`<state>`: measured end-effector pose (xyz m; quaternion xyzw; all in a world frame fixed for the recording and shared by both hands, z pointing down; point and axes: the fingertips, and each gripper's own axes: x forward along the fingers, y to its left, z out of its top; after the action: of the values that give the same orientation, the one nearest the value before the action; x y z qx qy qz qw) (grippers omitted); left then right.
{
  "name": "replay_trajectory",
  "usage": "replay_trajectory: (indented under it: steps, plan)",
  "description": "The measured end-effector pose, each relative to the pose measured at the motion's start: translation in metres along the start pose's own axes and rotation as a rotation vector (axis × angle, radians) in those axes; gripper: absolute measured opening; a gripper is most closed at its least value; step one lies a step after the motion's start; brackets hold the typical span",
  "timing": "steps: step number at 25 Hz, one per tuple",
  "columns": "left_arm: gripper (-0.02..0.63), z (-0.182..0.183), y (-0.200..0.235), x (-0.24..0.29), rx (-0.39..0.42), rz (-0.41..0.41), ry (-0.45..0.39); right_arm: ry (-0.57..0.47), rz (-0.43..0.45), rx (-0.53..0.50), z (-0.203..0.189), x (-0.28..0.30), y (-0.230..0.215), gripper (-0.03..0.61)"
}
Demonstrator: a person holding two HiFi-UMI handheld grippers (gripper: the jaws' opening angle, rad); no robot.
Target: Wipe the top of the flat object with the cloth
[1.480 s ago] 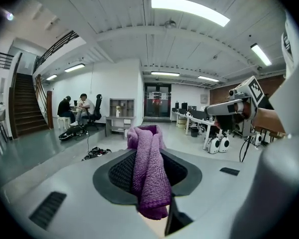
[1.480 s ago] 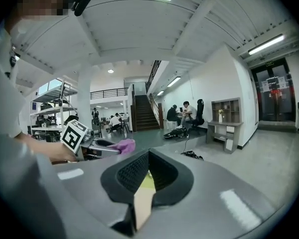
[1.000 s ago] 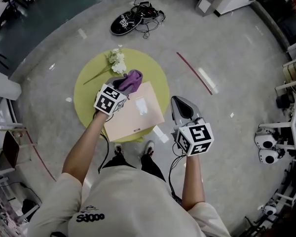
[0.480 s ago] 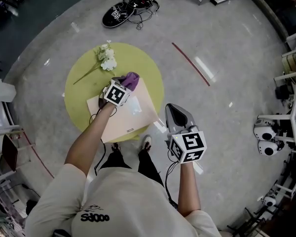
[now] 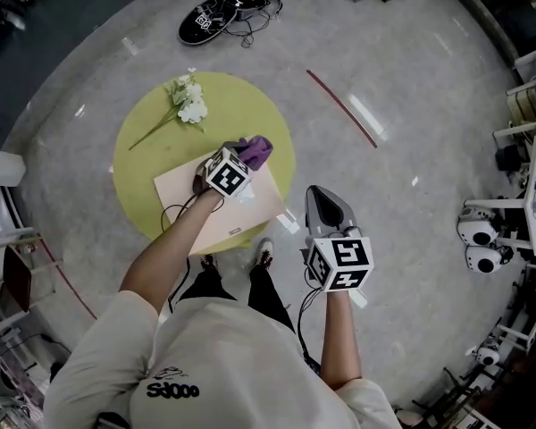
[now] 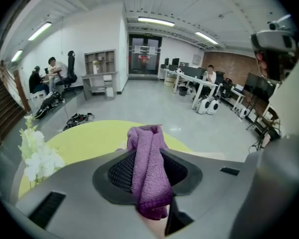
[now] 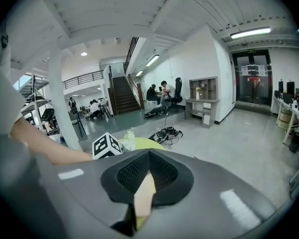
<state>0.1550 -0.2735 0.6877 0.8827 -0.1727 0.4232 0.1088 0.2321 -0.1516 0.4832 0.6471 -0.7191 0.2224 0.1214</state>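
A beige flat board lies on the near half of a round yellow-green table. My left gripper is shut on a purple cloth and holds it over the board's far right corner. In the left gripper view the cloth hangs bunched between the jaws of that gripper, with the table beyond. My right gripper hovers off the table's right side above the floor, shut on nothing. From its own view the right gripper has its jaws together.
A sprig of white flowers lies on the table's far left part, also in the left gripper view. A black device with cables sits on the floor beyond. A red strip marks the floor to the right. White robots stand far right.
My left gripper has carried the purple cloth rightward along the board's far edge to its right corner. The right gripper has stayed beside the table.
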Motion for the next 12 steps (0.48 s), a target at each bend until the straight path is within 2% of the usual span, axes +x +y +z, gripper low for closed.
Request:
replay_trajectory:
  steps: [3, 5, 8, 12]
  plan:
    - [0.13, -0.004, -0.023, 0.0, 0.088, -0.036, 0.002, -0.005, -0.032, 0.009, 0.003, 0.004, -0.003, 0.01]
    - [0.13, -0.009, -0.029, -0.002, 0.104, -0.042, 0.002, -0.008, -0.038, 0.009, 0.005, 0.008, -0.002, 0.009]
    - [0.13, -0.018, -0.025, -0.01, 0.069, -0.03, 0.006, -0.011, -0.021, 0.002, 0.008, 0.012, 0.004, 0.011]
    - [0.13, -0.039, 0.002, -0.027, -0.002, 0.034, 0.03, -0.006, 0.014, -0.012, 0.011, 0.022, 0.016, 0.011]
